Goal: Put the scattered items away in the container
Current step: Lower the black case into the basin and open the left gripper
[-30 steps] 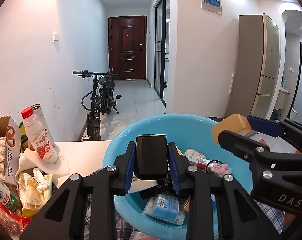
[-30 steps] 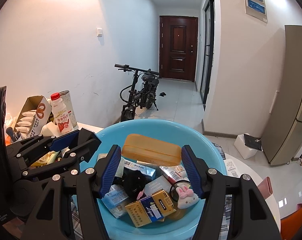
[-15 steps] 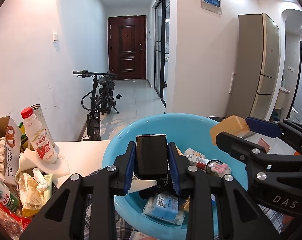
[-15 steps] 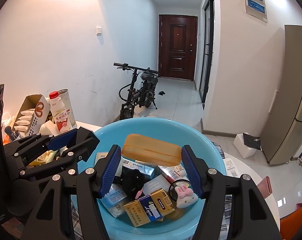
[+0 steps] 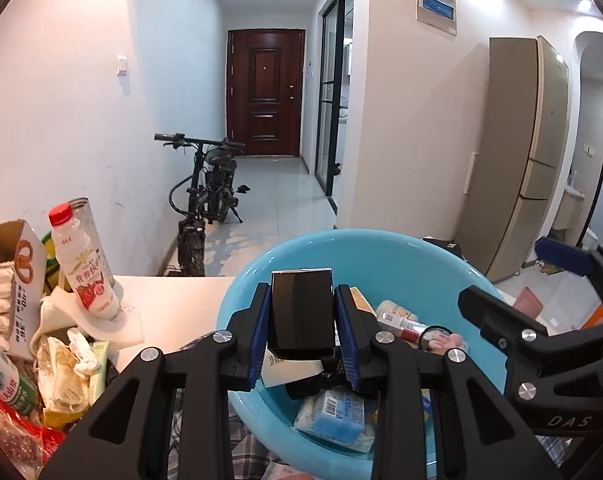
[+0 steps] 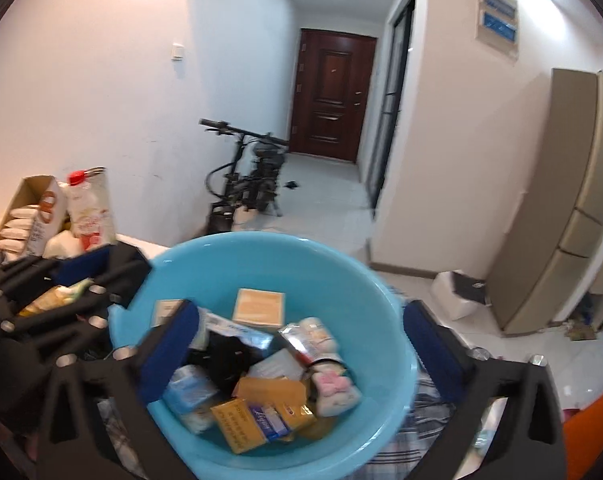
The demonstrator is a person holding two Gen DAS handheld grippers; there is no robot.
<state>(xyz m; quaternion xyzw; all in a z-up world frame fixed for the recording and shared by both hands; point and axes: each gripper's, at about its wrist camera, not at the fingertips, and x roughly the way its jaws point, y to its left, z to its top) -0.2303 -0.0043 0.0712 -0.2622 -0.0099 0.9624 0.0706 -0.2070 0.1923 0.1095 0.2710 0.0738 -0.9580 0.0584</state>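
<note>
A light blue basin (image 5: 381, 256) (image 6: 261, 252) holds several small boxes and packets. My left gripper (image 5: 301, 320) is shut on a black box (image 5: 301, 312), held over the basin's near left side. My right gripper (image 6: 301, 344) is open and empty over the basin; its body shows in the left wrist view (image 5: 541, 344). A tan box (image 6: 259, 307) lies in the basin toward its far wall, next to a yellow-and-blue box (image 6: 253, 420) and a pink bunny item (image 6: 333, 388).
On the white table (image 5: 173, 300) at the left stand a red-capped drink bottle (image 5: 83, 268), an open carton of packets (image 5: 9, 276) and a heap of wrappers (image 5: 61, 368). A bicycle (image 5: 205, 200) stands in the hallway behind. A checked cloth (image 6: 425, 412) lies under the basin.
My right gripper opened and the tan box it held dropped into the basin. The right gripper also shifted, blurring its view. My left gripper stayed still with the black box.
</note>
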